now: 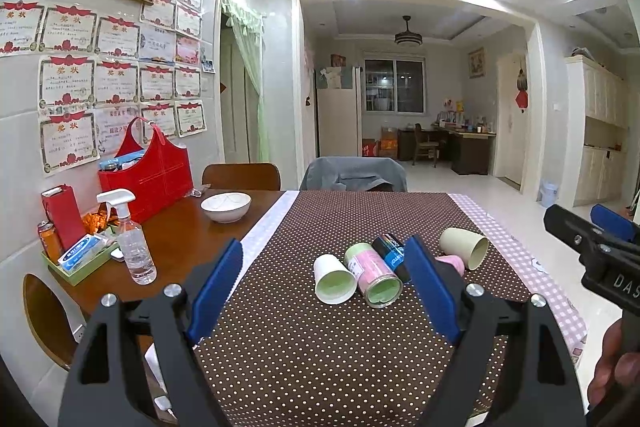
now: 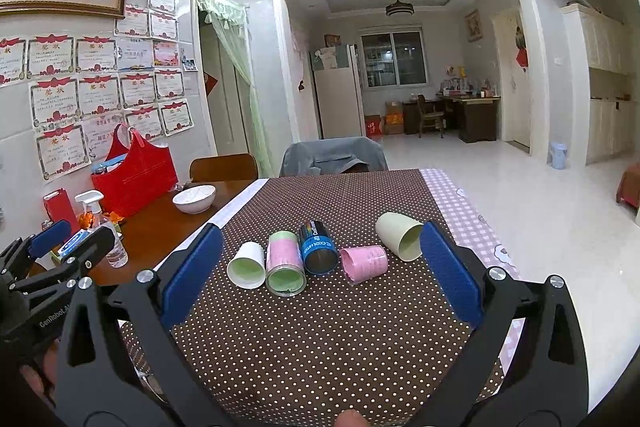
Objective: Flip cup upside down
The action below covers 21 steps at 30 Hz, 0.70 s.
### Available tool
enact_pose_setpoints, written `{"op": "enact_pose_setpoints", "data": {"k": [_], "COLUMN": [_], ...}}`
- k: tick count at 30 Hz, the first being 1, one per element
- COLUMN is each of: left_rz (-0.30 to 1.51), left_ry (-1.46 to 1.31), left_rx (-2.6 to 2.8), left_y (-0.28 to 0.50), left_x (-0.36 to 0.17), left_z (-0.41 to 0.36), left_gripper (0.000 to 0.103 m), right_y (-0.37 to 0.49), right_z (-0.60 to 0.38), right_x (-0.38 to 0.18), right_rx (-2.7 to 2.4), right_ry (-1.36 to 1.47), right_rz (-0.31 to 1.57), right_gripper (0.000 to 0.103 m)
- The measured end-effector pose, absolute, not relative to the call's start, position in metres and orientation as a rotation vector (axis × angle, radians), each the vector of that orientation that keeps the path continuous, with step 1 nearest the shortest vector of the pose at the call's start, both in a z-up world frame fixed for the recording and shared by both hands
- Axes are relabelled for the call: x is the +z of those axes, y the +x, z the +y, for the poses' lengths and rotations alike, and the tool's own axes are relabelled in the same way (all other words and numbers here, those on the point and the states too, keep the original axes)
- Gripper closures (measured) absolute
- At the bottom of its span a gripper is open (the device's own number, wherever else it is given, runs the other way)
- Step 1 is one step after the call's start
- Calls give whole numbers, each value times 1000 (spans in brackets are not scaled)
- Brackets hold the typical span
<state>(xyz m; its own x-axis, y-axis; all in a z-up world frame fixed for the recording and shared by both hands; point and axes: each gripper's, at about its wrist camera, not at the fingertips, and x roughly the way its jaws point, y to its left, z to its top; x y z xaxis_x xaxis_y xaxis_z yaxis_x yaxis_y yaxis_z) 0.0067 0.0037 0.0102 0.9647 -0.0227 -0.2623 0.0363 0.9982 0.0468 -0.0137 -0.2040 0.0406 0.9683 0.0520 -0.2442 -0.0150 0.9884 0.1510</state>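
Note:
Several cups lie on their sides in a row on the brown dotted tablecloth [image 2: 320,339]: a white cup [image 2: 248,265], a pink-and-green cup [image 2: 285,265], a dark blue can-like cup [image 2: 318,247], a small pink cup [image 2: 364,263] and a cream cup [image 2: 400,235]. They also show in the left wrist view: the white cup [image 1: 333,279], the pink-and-green cup [image 1: 374,275], the dark cup [image 1: 390,251], the cream cup [image 1: 466,247]. My left gripper [image 1: 326,287] is open, just short of the white and pink-and-green cups. My right gripper [image 2: 320,275] is open, spanning the row from the near side.
A white bowl [image 2: 195,198], a spray bottle [image 1: 130,239], a red bag [image 1: 154,179] and a tray of items [image 1: 76,263] stand on the bare wood at the left. Chairs [image 2: 334,157] stand at the far edge. The table's right edge drops to the floor.

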Motion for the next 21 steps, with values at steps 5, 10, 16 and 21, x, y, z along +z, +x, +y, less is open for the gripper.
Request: {"op": "enact_pose_setpoints", "data": {"k": [5, 10, 16, 21], "left_rz": [264, 263, 262, 257], "left_ry": [52, 50, 49, 50], "left_rx": [-30, -29, -28, -32], "left_y": [7, 7, 8, 10], "left_x": [11, 11, 12, 13], "left_z": [4, 4, 3, 2], "left_gripper": [21, 21, 21, 21], "right_y": [-13, -12, -9, -5], "right_z": [-205, -205, -202, -200], "right_x": [42, 44, 44, 44], "right_rx": [35, 38, 40, 39], "right_ry": [147, 143, 135, 126], "right_rz": [249, 248, 247, 251], "right_gripper": [6, 6, 6, 6]}}
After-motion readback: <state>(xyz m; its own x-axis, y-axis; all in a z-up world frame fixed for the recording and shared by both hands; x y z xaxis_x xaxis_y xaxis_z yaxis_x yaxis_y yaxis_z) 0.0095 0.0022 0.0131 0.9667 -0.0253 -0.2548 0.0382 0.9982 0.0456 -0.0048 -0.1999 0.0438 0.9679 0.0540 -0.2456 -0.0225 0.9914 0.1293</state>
